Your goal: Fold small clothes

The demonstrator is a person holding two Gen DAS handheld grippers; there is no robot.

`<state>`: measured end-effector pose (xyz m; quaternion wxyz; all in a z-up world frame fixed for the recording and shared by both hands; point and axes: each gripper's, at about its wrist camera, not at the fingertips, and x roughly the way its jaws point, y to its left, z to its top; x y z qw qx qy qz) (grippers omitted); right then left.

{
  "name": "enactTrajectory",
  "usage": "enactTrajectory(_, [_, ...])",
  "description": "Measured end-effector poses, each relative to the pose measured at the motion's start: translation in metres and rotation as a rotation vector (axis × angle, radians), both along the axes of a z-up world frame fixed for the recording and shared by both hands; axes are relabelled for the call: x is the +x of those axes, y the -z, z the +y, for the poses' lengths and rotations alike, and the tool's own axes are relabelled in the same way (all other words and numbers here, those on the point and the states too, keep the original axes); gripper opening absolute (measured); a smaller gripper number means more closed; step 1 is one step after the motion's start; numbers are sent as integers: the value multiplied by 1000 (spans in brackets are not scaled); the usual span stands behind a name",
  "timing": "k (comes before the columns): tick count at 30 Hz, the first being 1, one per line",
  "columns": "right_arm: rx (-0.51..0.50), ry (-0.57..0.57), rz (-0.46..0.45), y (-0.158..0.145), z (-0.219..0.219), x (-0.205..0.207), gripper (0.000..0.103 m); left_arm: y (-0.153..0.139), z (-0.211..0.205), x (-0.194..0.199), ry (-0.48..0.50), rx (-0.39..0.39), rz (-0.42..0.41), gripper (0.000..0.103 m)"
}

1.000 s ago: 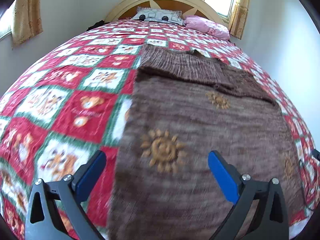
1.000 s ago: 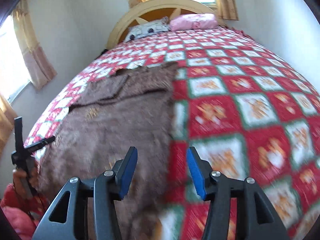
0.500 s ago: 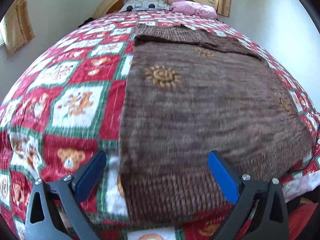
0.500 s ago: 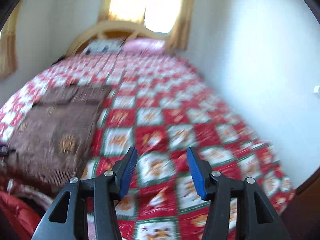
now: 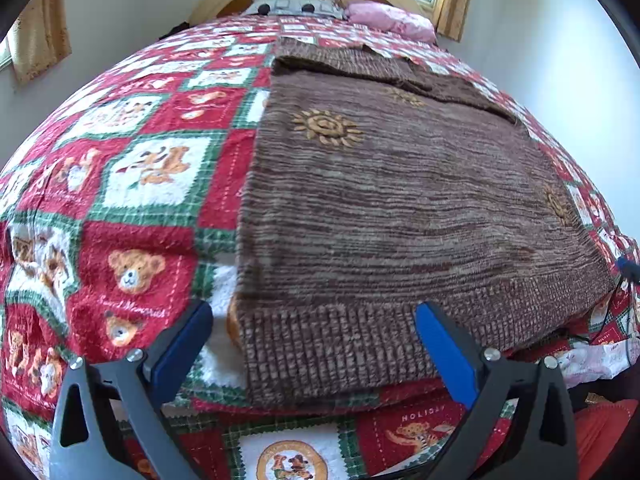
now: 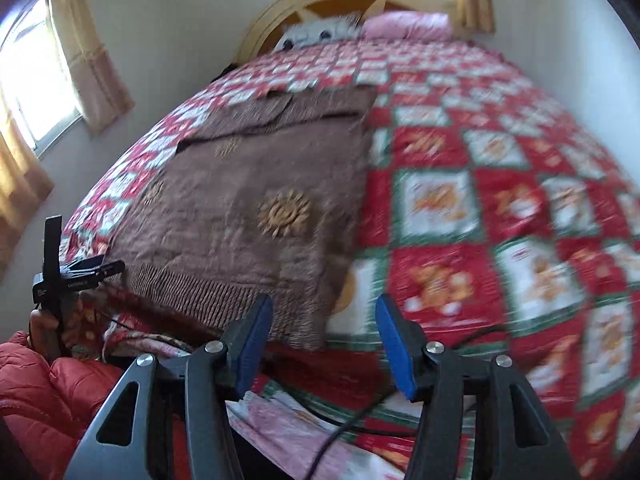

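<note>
A brown knitted sweater with yellow sun motifs lies flat on the bed, its ribbed hem at the near edge and its sleeves folded in at the far end. It also shows in the right wrist view. My left gripper is open and empty, its blue pads on either side of the hem's near left part, just in front of it. My right gripper is open and empty, in front of the hem's right corner. The other hand-held gripper shows at the sweater's left corner in the right wrist view.
The bed carries a red, white and green teddy-bear quilt. A grey pillow and a pink pillow lie by the headboard. Red cloth is at the bed's near left. A black cable runs below my right gripper.
My left gripper has drawn back from over the sweater to its hem at the bed's near edge. My right gripper swung out to the right, then back toward the sweater's right hem corner. Both stayed open.
</note>
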<state>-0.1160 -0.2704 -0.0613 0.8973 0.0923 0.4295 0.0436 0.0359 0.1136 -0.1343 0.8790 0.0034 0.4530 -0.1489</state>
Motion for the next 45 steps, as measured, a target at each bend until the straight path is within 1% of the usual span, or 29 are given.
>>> enactTrajectory(2, [-10, -17, 30, 17, 8, 9, 55, 0, 1, -1, 0, 0, -4, 101])
enactTrajectory(4, [-55, -28, 53, 27, 15, 11, 55, -1, 2, -2, 0, -9, -6, 92])
enactTrajectory(5, [-67, -30, 53, 30, 18, 11, 55, -2, 4, -3, -1, -15, -7, 90])
enactTrajectory(7, [-79, -33, 40, 31, 18, 9, 55, -5, 12, -5, 5, -45, 6, 82])
enactTrajectory(9, [-66, -40, 47, 31, 19, 8, 53, -7, 22, -8, 7, -93, 30, 77])
enactTrajectory(10, [-46, -46, 47, 31, 19, 9, 48, -7, 25, -8, 5, -110, 37, 75])
enactTrajectory(11, [-25, -50, 46, 31, 18, 9, 46, -7, 29, -9, 2, -132, 45, 74])
enactTrajectory(12, [-18, -50, 45, 32, 18, 10, 45, -7, 32, -9, -1, -144, 47, 73])
enactTrajectory(14, [-24, -50, 44, 33, 22, 12, 45, -7, 30, -9, -5, -144, 49, 73])
enactTrajectory(15, [-24, -52, 45, 33, 23, 12, 45, -7, 28, -10, -5, -143, 50, 71])
enactTrajectory(17, [-24, -55, 48, 33, 27, 13, 45, -7, 26, -11, 3, -149, 50, 58])
enactTrajectory(18, [-22, -59, 48, 33, 28, 13, 45, -7, 26, -11, 0, -142, 49, 47])
enactTrajectory(19, [-27, -61, 45, 33, 30, 12, 41, -7, 25, -11, -4, -132, 50, 35])
enactTrajectory(20, [-38, -65, 42, 33, 32, 12, 35, -7, 26, -11, -6, -132, 55, 30])
enactTrajectory(21, [-55, -70, 38, 34, 35, 11, 25, -7, 27, -11, -11, -135, 58, 26])
enactTrajectory(22, [-71, -67, 37, 34, 35, 13, 20, -7, 29, -10, -16, -144, 64, 25])
enactTrajectory(24, [-73, -55, 37, 34, 33, 13, 18, -7, 33, -9, -24, -174, 81, 25])
enactTrajectory(26, [-33, -45, 39, 33, 27, 13, 18, -7, 34, -8, -27, -185, 89, 27])
enactTrajectory(27, [-11, -40, 41, 33, 23, 13, 18, -7, 34, -9, -29, -189, 91, 32])
enactTrajectory(28, [18, -35, 46, 33, 20, 13, 18, -7, 34, -9, -29, -191, 90, 33])
enactTrajectory(32, [82, -25, 59, 35, 14, 14, 18, -7, 28, -12, -20, -152, 69, 32])
enactTrajectory(33, [84, -25, 57, 35, 15, 14, 18, -8, 26, -12, -16, -143, 67, 29])
enactTrajectory(35, [66, -34, 52, 36, 17, 14, 18, -7, 26, -11, -8, -147, 78, 18])
enactTrajectory(36, [54, -40, 51, 35, 19, 14, 18, -7, 26, -10, -11, -144, 83, 15])
enactTrajectory(37, [45, -45, 50, 35, 20, 14, 16, -8, 26, -10, -12, -142, 85, 14])
enactTrajectory(39, [46, -41, 57, 35, 19, 14, 6, -10, 26, -10, -14, -135, 86, 10])
enactTrajectory(40, [57, -39, 62, 35, 18, 14, 6, -13, 25, -10, -8, -128, 81, 9])
enactTrajectory(42, [117, -33, 69, 34, 12, 14, 6, -19, 23, -9, 1, -126, 75, 6])
enactTrajectory(45, [231, -30, 43, 23, 3, 14, 6, -31, 27, -4, 5, -210, 90, 6])
